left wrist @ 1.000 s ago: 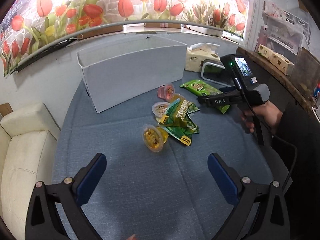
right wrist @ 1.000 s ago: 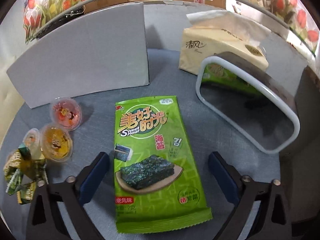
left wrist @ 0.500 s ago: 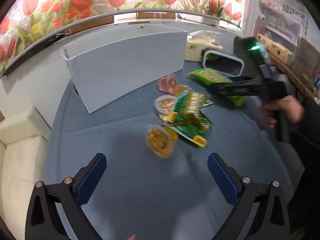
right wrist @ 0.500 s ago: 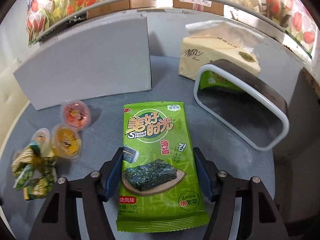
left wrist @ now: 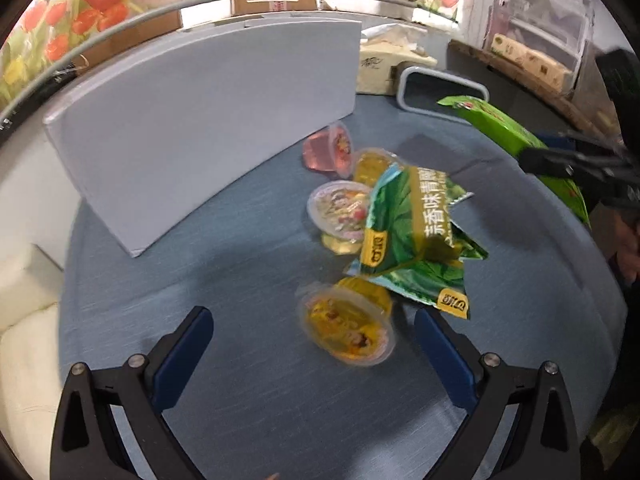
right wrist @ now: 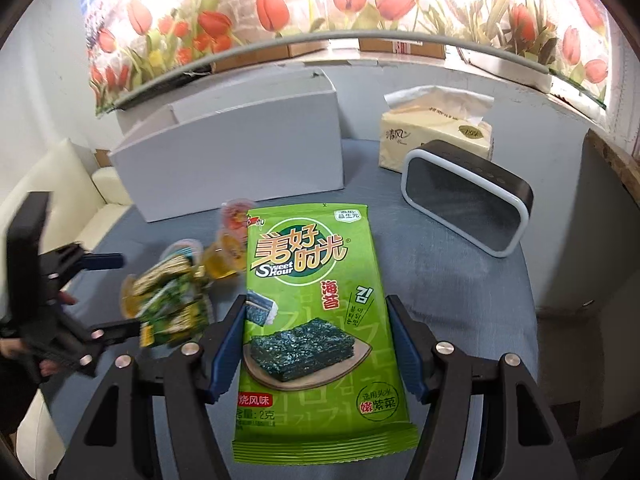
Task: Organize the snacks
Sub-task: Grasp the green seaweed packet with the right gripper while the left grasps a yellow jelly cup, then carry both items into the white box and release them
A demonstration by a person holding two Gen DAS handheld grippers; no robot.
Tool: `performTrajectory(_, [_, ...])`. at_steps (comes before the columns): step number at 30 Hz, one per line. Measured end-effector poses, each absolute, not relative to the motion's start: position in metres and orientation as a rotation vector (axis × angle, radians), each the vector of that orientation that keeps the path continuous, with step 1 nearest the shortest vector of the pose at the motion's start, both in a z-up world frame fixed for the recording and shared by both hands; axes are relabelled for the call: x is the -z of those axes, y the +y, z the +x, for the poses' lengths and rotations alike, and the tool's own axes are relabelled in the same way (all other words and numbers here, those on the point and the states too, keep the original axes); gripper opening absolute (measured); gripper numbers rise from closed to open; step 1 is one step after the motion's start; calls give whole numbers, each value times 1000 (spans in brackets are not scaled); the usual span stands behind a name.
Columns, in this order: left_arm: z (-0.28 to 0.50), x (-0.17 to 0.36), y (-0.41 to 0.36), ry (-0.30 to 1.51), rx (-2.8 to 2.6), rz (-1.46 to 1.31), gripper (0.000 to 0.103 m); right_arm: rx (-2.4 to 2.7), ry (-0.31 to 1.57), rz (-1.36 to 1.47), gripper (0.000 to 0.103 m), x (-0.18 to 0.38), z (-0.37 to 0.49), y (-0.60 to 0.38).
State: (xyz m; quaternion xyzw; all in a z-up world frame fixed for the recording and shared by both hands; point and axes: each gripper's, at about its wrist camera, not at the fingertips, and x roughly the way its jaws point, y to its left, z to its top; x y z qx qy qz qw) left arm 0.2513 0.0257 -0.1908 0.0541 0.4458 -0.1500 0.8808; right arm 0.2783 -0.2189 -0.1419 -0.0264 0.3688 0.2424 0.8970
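My right gripper is shut on a green seaweed snack packet and holds it lifted above the blue table; the packet also shows in the left wrist view. My left gripper is open and empty, its fingers either side of a yellow jelly cup lying on the table. Beyond that cup lie green pea snack packets, a clear jelly cup, another yellow cup and a pink jelly cup. A white open box stands at the back, also in the right wrist view.
A black speaker with a white rim stands at the right rear, with a tissue pack behind it. A cream sofa lies off the table's left edge. Shelves with boxes stand to the right.
My right gripper closed on the seaweed packet and lifted it off the table. My left gripper moved forward toward the yellow jelly cup, which now sits between its fingers.
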Motion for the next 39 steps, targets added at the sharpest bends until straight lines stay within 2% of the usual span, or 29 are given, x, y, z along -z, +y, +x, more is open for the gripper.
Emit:
performTrajectory(1, [253,191,25,930,317,112,101,-506,762,-48,70,140,273,-220])
performTrajectory(2, [255,193,25,940,321,116,92,-509,756,-46,70,138,269,-220])
performTrajectory(3, [256,195,25,952,324,117,78,-510,745,-53,70,135,262,-220])
performTrajectory(4, [257,196,24,950,322,128,78,-508,738,-60,70,134,258,-218])
performTrajectory(6, [259,196,23,948,326,125,64,-515,729,-56,70,130,251,-216])
performTrajectory(11, [256,194,24,946,336,105,49,-523,714,-67,70,126,236,-211])
performTrajectory(25, [225,157,32,876,302,102,49,-554,694,-66,70,118,232,-195])
performTrajectory(32, [232,108,48,798,276,41,49,-583,644,-85,70,90,243,-169])
performTrajectory(39, [280,53,69,715,190,-22,49,-604,591,-84,70,43,300,-137])
